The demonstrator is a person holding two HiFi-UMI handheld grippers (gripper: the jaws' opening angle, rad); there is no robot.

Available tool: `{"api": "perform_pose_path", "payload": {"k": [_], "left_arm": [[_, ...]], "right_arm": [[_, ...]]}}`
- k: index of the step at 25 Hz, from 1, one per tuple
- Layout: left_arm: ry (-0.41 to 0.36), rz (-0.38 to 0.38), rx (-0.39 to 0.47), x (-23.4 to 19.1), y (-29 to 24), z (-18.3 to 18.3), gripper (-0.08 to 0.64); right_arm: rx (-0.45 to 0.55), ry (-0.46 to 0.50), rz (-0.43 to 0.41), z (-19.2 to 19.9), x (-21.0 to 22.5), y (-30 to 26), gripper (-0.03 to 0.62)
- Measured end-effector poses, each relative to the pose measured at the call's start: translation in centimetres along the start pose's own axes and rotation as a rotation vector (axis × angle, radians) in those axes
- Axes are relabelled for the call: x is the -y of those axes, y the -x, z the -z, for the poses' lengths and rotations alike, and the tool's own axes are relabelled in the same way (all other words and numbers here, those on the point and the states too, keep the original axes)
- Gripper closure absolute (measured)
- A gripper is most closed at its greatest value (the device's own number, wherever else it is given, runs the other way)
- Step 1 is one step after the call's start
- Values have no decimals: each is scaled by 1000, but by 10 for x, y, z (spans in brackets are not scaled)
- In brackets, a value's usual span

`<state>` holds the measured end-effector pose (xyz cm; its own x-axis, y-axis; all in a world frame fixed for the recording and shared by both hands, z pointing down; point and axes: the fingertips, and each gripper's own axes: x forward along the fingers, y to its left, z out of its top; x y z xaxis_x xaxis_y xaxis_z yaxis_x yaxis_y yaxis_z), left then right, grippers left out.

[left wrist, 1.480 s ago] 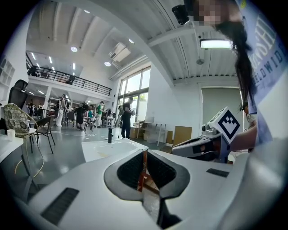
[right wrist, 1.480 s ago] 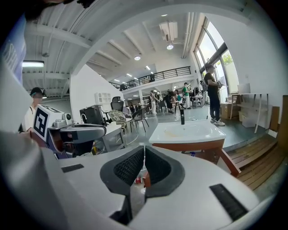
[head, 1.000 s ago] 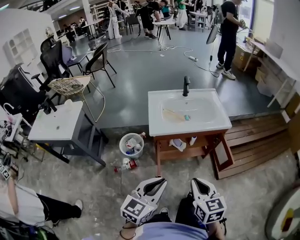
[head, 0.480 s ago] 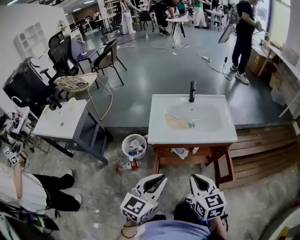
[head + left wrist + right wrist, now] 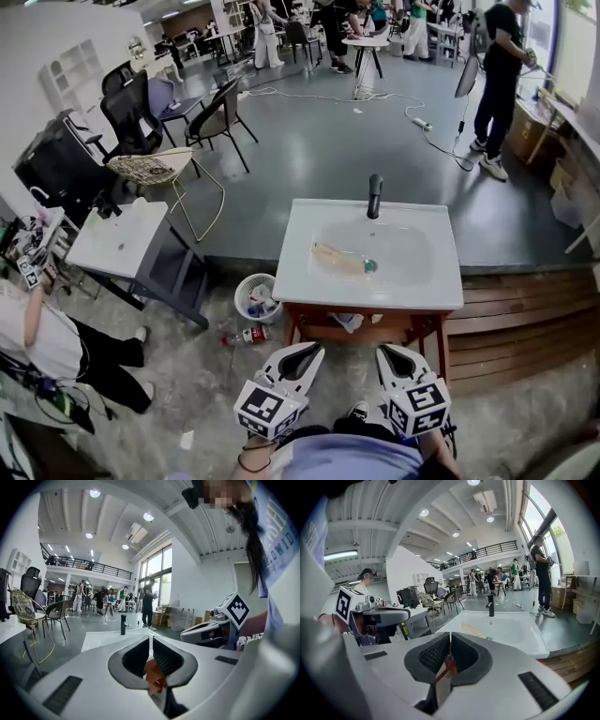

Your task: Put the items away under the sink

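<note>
Jaws of the left gripper (image 5: 312, 349) and the right gripper (image 5: 385, 352) are closed, empty, side by side just before the white sink (image 5: 296, 274).

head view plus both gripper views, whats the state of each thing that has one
left gripper: shut, nothing held
right gripper: shut, nothing held
tap: upright, no water seen running
sink: a long pale thing lies in the basin
bin: upright, rubbish inside
bottle: lying on its side on the floor
</note>
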<state>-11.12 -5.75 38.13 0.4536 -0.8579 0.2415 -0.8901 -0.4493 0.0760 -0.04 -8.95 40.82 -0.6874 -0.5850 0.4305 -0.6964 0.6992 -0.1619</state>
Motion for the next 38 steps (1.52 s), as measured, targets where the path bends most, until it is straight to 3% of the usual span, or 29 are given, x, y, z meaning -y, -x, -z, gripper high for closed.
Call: {"api": "perform_pose_path", "payload": {"k": [11,17,21,26,38], "left_arm": [[-43,-43,-73,6,-37,0,540],[-132,-61,-128,-19,-57,-4,540],[-136,-71,-130,-43,-77,-9,537],[-178,-33,-162,-71,-112,-8,520],[-346,102,-337,-138,-207,19,468]], "right_arm": [[10,-48,-49,6,43,-5,568],[18,-80,-73,4,52,-20,568],[23,-86,-74,-3,63,-33,568],[22,-79,-53,-14,83,-57,568],[0,-66,-20,-46,130,-121,568]]}}
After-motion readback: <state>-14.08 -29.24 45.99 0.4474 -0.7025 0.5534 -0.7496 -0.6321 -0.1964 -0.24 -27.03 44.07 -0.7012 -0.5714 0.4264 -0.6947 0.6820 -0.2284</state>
